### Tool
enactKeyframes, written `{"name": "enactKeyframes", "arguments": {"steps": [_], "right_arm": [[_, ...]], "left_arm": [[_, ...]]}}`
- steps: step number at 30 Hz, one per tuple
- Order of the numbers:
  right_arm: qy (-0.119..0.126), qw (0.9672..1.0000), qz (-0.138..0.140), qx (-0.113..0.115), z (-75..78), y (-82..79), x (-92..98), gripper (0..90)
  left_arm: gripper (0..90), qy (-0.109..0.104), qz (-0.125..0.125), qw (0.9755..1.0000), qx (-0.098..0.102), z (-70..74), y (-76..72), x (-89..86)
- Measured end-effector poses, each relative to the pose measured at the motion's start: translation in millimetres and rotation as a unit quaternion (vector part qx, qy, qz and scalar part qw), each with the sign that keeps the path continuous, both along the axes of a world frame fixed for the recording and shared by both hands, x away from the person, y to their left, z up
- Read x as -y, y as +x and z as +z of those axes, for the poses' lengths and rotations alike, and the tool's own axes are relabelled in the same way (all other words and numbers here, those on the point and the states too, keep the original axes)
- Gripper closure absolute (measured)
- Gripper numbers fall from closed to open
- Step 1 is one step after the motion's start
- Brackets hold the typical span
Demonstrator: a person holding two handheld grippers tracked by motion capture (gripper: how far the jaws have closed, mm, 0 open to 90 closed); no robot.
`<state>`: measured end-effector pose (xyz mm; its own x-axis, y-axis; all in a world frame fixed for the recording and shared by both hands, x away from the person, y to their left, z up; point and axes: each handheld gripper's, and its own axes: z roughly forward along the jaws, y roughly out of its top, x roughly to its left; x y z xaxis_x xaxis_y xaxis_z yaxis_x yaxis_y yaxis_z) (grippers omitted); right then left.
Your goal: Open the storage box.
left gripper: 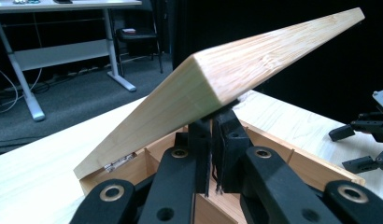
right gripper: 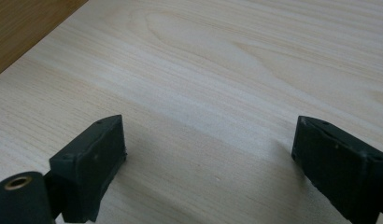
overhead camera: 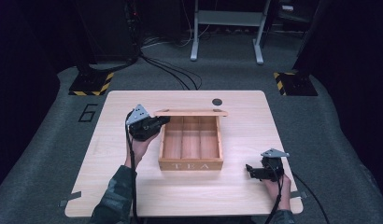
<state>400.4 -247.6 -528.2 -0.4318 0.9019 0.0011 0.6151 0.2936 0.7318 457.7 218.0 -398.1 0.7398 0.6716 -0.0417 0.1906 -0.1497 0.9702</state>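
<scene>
Left claw, jaws nearly together, props lid from beneath at box's left end (hinge at back). Right claw wide, empty, well apart on table.

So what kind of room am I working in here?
Probably a lab or recording studio: black curtains around the wooden table, hazard-striped stand bases, floor cables and a height-adjustable desk behind.

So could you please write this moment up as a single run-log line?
left hand-held gripper: shut, propping lid up | tea box: open, compartments look empty | right hand-held gripper: open, over table
</scene>
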Motion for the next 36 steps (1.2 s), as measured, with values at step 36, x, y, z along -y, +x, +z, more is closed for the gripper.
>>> {"name": "enactKeyframes", "arguments": {"steps": [36], "right_arm": [[0.001, 1.0000, -0.002, -0.001, 0.0, -0.3, -0.2, 9.2]], "left_arm": [[87.0, 0.010, 0.004, 0.9999, 0.004, 4.8, 2.0, 1.0]]}}
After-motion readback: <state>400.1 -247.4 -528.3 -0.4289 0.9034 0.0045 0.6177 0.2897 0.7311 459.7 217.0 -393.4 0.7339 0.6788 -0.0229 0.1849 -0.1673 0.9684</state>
